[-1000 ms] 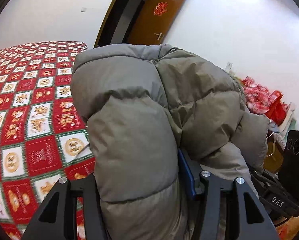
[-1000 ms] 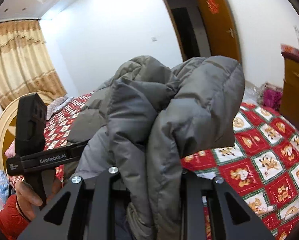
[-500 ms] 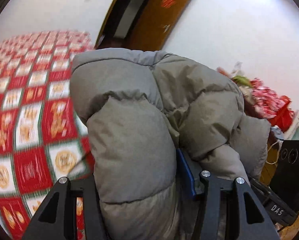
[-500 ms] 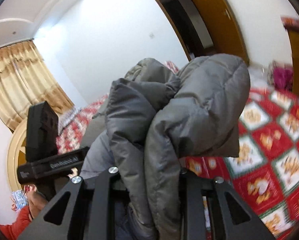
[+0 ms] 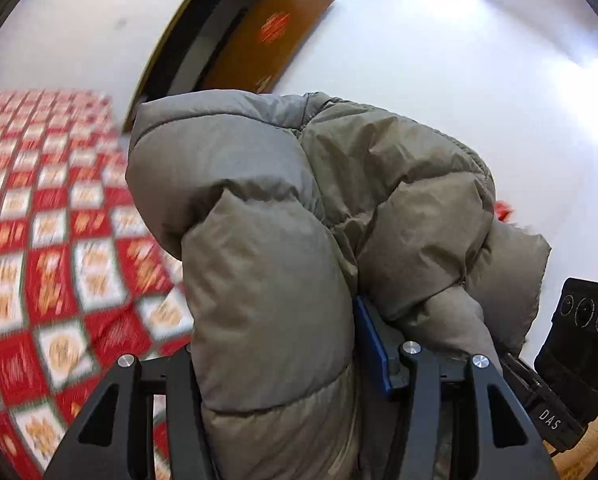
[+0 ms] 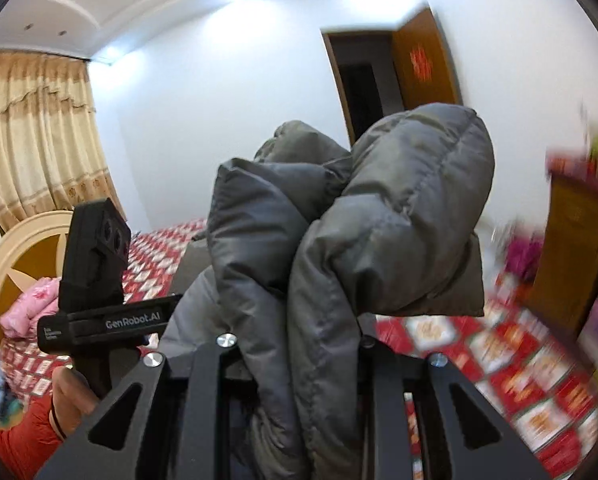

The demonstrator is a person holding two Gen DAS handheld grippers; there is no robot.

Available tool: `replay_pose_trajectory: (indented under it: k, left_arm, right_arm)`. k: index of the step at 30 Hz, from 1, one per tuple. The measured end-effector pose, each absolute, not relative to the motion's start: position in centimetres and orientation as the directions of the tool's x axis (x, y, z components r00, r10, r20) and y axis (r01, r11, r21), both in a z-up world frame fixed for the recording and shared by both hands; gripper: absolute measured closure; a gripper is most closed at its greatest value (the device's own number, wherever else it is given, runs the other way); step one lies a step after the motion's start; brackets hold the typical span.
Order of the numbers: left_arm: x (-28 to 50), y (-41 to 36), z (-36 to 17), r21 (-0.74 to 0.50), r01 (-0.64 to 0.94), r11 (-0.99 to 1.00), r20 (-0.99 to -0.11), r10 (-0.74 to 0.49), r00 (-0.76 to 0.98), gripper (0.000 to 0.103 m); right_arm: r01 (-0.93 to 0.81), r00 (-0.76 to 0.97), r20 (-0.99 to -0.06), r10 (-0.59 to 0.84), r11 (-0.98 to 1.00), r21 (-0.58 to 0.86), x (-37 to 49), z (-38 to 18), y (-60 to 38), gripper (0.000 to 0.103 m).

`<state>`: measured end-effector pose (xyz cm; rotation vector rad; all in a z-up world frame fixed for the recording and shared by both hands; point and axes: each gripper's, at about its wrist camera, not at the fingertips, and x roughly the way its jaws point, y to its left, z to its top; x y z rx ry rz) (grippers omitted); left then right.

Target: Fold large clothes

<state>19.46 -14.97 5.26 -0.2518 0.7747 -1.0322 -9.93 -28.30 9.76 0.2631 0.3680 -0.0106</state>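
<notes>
Both tools clamped on a grey puffer jacket held above the bed

Left tool (image 5: 275, 364) has its two black fingers closed on a thick padded fold of the jacket (image 5: 307, 216), which bulges up and forward between them and hides the fingertips; a blue pad (image 5: 373, 348) shows against the fabric on the inner side of one finger. Right tool (image 6: 299, 352) is likewise pressed shut on a bunched fold of the same jacket (image 6: 379, 220), the padding rising in two humps ahead of it. Beside it, in the right wrist view, a hand (image 6: 73, 394) in a red sleeve grips the other tool's handle. Below lies the bed (image 5: 59, 248) with its red and white checked cover, and beyond it a white wall with an open brown door (image 6: 423, 64)
</notes>
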Motion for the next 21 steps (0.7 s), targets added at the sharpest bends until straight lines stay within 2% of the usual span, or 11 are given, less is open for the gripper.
replay_pose_trajectory:
  k: [6,8,12,15,16,18,20,21]
  left_arm:
    - [23.2,-15.6,-5.2,-0.367,0.567,0.737,-0.682,-0.628,0.375,0.05]
    - [24.4,-15.3,-7.3,-0.304,0.532,0.791,-0.727,-0.553,0.406,0.049]
    - [27.2,-14.8,-9.3,-0.32,0.461,0.828,-0.766,-0.512,0.388,0.041]
    - [27.0,-15.4,-10.0,-0.305,0.44,0.845,-0.78,-0.487,0.393,0.033]
    - [26.6,-15.5,-10.0,-0.285,0.443,0.85,-0.783,-0.473,0.405,0.032]
    - [26.4,-15.5,-9.7,-0.273,0.457,0.847,-0.788,-0.469,0.399,0.032]
    - [27.0,-14.5,-9.3,-0.303,0.478,0.825,-0.791,-0.497,0.357,0.032]
    - [27.0,-13.9,-8.9,-0.315,0.489,0.813,-0.789,-0.511,0.341,0.032]
  right_arm:
    - [0.068,0.86,-0.491,0.139,0.923,0.38,-3.6,-2.7,-31.0,0.077]
    - [0.102,0.836,-0.529,0.148,0.904,0.415,-1.5,-6.2,-31.7,0.077]
    - [0.187,0.799,-0.57,0.192,0.821,0.539,1.4,-11.8,-34.5,0.074]
    - [0.2,0.795,-0.549,0.257,0.744,0.638,1.8,-13.4,-36.2,0.069]
    - [0.206,0.791,-0.555,0.258,0.741,0.639,1.8,-13.4,-36.4,0.064]
    - [0.253,0.773,-0.592,0.227,0.746,0.616,1.3,-13.0,-36.9,0.043]
    - [0.289,0.752,-0.626,0.209,0.748,0.597,0.0,-11.5,-37.8,0.035]
    - [0.292,0.755,-0.624,0.202,0.748,0.596,-0.7,-11.3,-38.6,0.035]
